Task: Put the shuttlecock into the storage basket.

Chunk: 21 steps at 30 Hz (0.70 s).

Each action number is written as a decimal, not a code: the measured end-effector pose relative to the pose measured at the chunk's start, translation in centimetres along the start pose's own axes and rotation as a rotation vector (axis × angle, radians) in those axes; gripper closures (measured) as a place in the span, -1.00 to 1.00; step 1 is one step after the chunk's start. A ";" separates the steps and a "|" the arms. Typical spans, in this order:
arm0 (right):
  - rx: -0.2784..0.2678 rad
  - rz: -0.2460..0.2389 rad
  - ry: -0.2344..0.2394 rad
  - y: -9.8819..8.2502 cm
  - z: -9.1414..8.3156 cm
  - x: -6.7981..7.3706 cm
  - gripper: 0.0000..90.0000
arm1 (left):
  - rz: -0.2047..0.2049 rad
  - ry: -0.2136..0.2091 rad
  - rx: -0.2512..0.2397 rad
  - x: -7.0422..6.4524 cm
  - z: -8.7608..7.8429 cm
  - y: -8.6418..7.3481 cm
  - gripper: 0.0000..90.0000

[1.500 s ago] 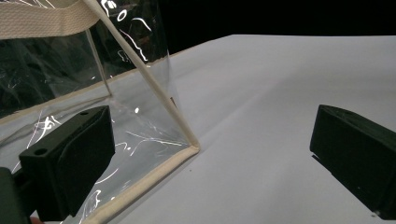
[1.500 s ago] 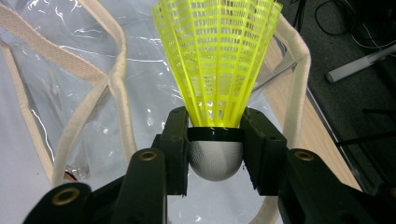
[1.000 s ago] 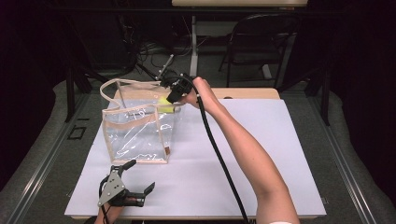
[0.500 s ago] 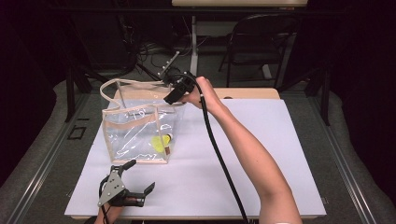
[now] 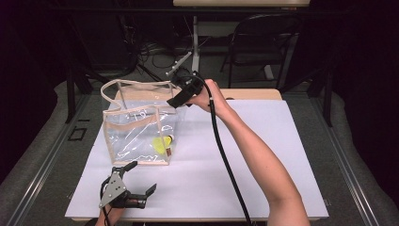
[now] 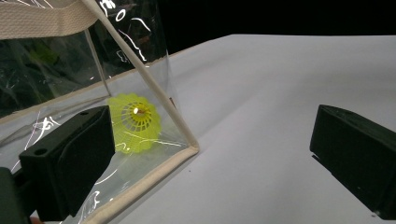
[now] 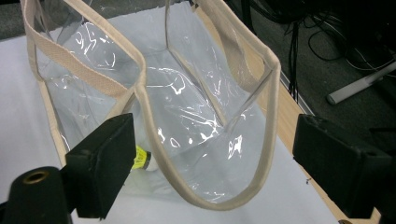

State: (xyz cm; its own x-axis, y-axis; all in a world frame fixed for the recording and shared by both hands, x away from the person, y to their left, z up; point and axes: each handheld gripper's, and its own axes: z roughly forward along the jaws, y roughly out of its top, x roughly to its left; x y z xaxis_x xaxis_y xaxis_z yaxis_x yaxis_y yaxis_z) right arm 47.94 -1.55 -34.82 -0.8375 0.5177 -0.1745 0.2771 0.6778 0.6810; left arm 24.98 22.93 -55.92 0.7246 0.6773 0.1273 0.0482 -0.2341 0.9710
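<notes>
My right gripper (image 5: pixel 181 99) hangs above the open top of the clear tote bag (image 5: pixel 136 136), at its far right rim. Its jaws have just been opening and now stand wide apart with nothing between them. The yellow shuttlecock (image 5: pixel 161 144) lies on the bag's floor, near the front right corner. My left gripper (image 5: pixel 134 186) rests on the white table (image 5: pixel 263 155) just in front of the bag, jaws released and empty, looking at the shuttlecock through the plastic.
</notes>
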 end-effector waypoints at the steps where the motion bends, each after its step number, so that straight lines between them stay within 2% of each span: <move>1: -0.004 -0.002 0.002 -0.1 -0.1 0.0 -0.76 | 0.000 0.000 0.000 0.0 0.0 0.0 -1.00; 6: -0.017 0.009 0.013 -0.7 -0.5 -0.1 -0.85 | -0.001 0.000 -0.002 0.0 0.0 0.0 -1.00; 21: -0.044 0.020 0.015 -3.1 -1.8 0.3 -0.96 | -0.002 0.000 -0.002 0.0 0.1 0.0 -1.00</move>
State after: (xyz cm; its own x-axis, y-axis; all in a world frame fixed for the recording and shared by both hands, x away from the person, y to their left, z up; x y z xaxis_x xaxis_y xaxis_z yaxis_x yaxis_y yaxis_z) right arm 46.02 -4.47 -35.70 -0.8388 0.5234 -0.1500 0.2736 0.6435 0.7149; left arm 25.04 22.91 -55.93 0.7245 0.6778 0.1252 0.0486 -0.2315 0.9716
